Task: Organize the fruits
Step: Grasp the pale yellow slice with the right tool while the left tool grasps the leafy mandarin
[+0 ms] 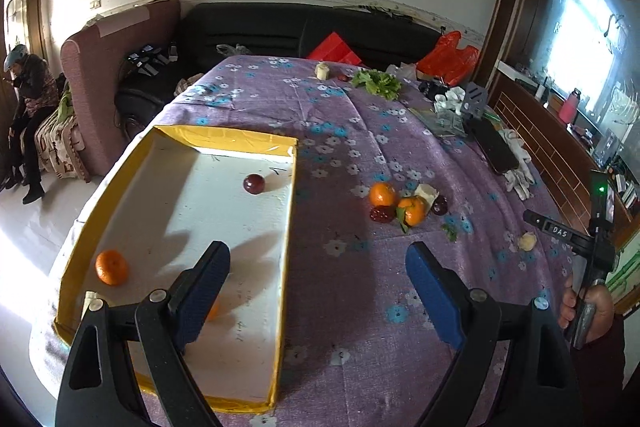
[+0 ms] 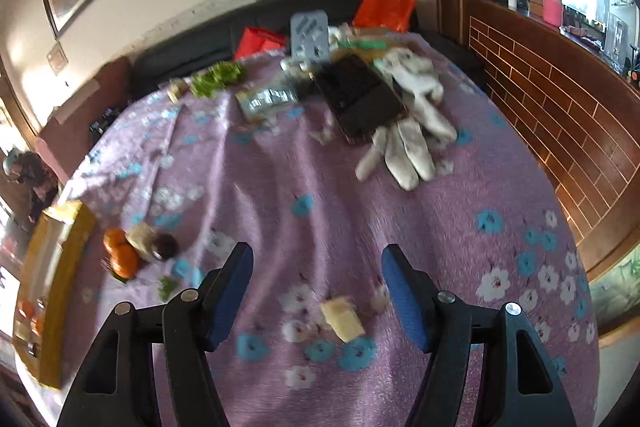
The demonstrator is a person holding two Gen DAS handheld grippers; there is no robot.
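- Left wrist view: nearest us, our left gripper (image 1: 318,291) hangs spread wide and holds nothing, its left finger over the yellow-walled box (image 1: 286,227) and its right finger over the purple flowered worktop (image 1: 340,307).
- Inside the box we see one orange (image 1: 111,267) by the near left wall, an orange shape half hidden behind the left finger that we cannot identify, and a dark red fruit (image 1: 254,183) toward the far end.
- Right wrist view: our right gripper (image 2: 318,291) is likewise spread and empty, low over the cloth, with a pale yellowish piece (image 2: 343,319) lying just between its fingers; the picture is blurred.
- Farther out, right of the box, a cluster is left on the cloth: two oranges (image 1: 383,194), a dark red date-like fruit (image 1: 382,214), another dark fruit (image 1: 440,205) and a pale chunk (image 1: 426,193), touching or nearly so.
- We judge the sorting partly done: a few fruits are boxed, and the cluster and the pale piece remain.
- Farthest away lie a phone (image 1: 494,147), white gloves (image 2: 412,131) and leafy greens (image 1: 376,82).
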